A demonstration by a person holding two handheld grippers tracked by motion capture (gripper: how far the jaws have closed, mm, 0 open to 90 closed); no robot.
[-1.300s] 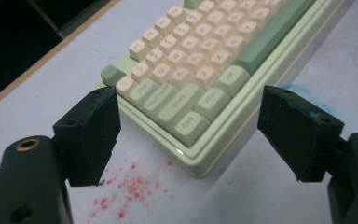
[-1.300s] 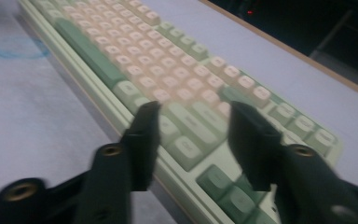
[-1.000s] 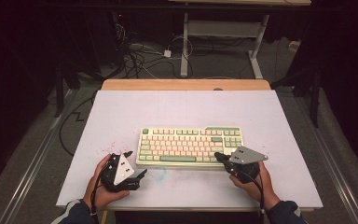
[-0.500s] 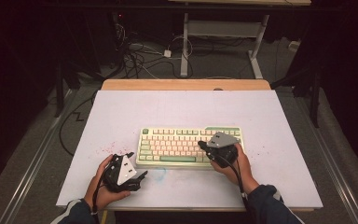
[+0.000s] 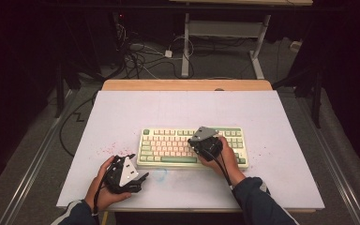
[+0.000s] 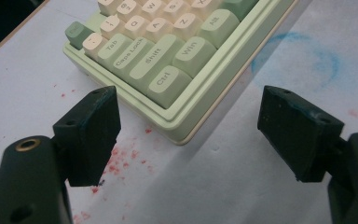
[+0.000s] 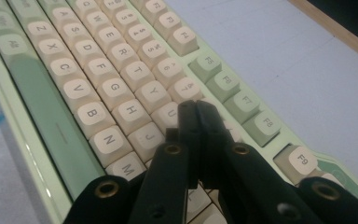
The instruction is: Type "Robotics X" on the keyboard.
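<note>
Over keyboard [image 5: 168,145] right gripper [image 7: 196,109] jaws closed, empty; left gripper [image 6: 186,135] jaws wide

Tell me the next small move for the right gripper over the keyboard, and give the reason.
Probably lower the right gripper slightly to press a key. Its jaws are shut together into one tip, which sits over the keyboard around the U and I keys; whether it touches a key I cannot tell. The left gripper rests open at the Ctrl corner.
</note>
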